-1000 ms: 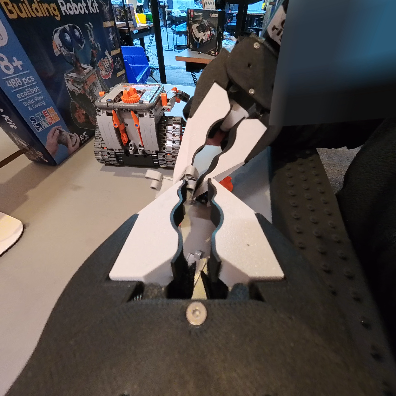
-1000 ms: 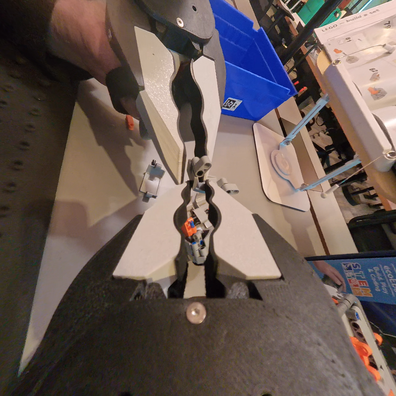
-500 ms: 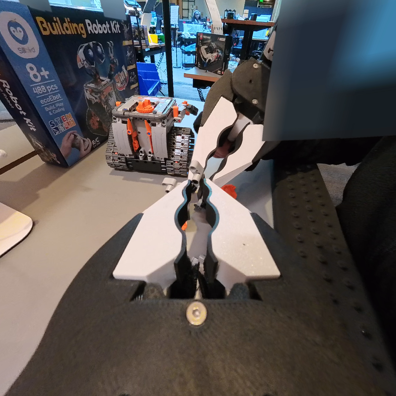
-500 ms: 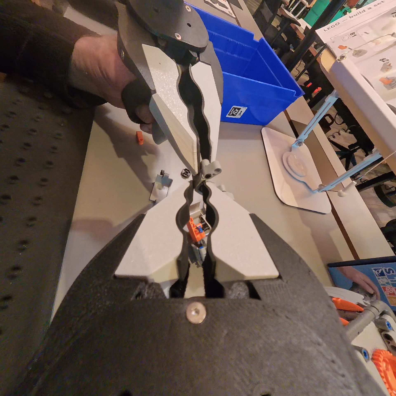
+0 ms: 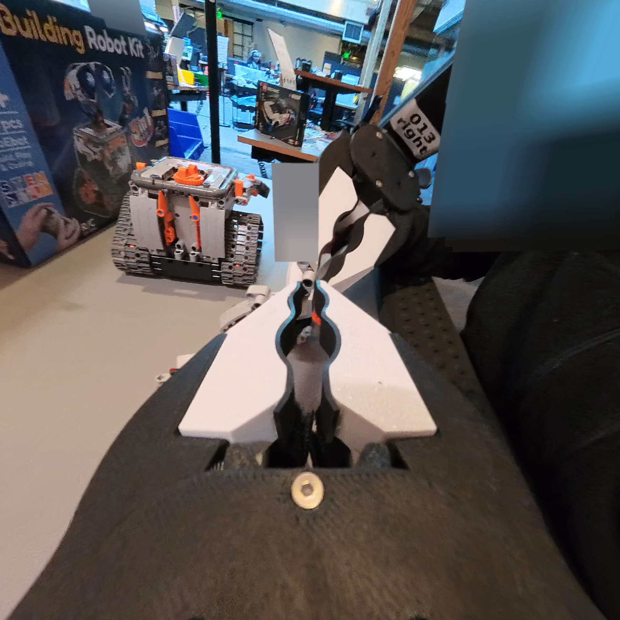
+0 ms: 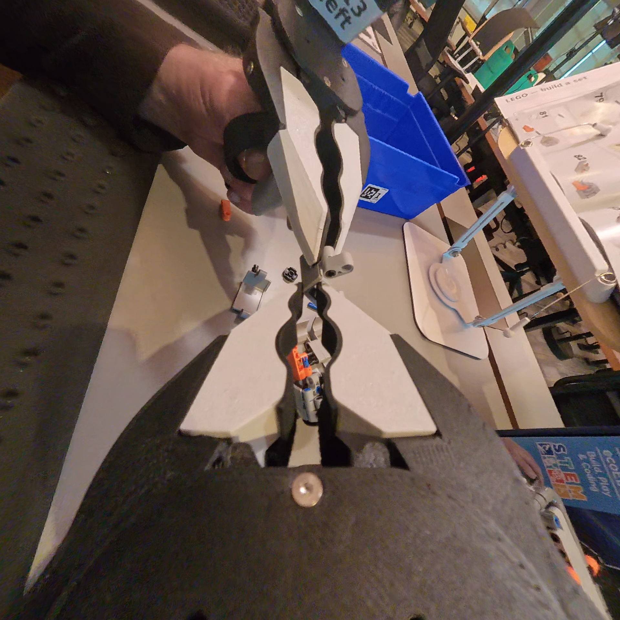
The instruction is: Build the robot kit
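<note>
A small grey connector piece (image 6: 336,265) with two holes is pinched at the closed tips of the left gripper (image 6: 327,256). A grey-and-orange brick assembly (image 6: 307,367) is clamped within the right gripper (image 6: 310,292), tip to tip above the table (image 6: 161,302).

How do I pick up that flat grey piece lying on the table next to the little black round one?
Come straight down from above and pinch the flat grey piece across its two long edges, near the middle. It lies flat on the table, so only its thin sides offer a hold, and its narrow width should fit between gripper fingers.
</note>
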Available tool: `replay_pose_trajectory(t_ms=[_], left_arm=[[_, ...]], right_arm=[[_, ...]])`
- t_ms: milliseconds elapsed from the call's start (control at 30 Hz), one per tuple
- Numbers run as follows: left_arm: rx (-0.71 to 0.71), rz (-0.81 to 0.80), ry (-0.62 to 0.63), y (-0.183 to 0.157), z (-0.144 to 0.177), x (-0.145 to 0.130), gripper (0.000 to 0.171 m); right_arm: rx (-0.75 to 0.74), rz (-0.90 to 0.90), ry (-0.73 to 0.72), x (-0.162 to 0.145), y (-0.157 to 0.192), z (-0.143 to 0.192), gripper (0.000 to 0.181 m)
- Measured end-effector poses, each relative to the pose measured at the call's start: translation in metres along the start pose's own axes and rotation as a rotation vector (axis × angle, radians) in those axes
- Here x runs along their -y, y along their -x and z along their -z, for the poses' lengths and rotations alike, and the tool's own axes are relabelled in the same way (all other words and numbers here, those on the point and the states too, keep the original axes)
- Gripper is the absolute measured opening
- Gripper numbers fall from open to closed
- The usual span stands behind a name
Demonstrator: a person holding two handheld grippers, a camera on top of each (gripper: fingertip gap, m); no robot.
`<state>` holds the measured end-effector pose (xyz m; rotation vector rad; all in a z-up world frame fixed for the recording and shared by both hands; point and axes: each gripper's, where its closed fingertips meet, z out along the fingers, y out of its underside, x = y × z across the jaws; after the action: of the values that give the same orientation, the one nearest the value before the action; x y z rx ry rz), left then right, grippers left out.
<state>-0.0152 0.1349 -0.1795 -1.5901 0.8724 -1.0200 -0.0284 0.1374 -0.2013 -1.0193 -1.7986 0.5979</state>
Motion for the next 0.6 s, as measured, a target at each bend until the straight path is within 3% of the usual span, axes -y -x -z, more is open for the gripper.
replay_pose_trajectory(t_ms=[200, 367, 600], left_arm=[[0.001, 0.009, -0.023, 0.0008, 0.0007, 0.0040, 0.016], [0.006, -0.023, -0.002, -0.0018, -0.0005, 0.0017, 0.006], [0.011, -0.044, -0.009, -0.0032, 0.0001, 0.0032, 0.005]], right_arm=[[0.003, 0.020, 0.048, -0.0063, 0.0018, -0.0011, 0.003], [0.032, 0.015, 0.032, -0.0027, 0.0071, -0.0015, 0.003], [0.059, -0.031, 0.007, 0.0001, 0.0084, -0.0007, 0.003]])
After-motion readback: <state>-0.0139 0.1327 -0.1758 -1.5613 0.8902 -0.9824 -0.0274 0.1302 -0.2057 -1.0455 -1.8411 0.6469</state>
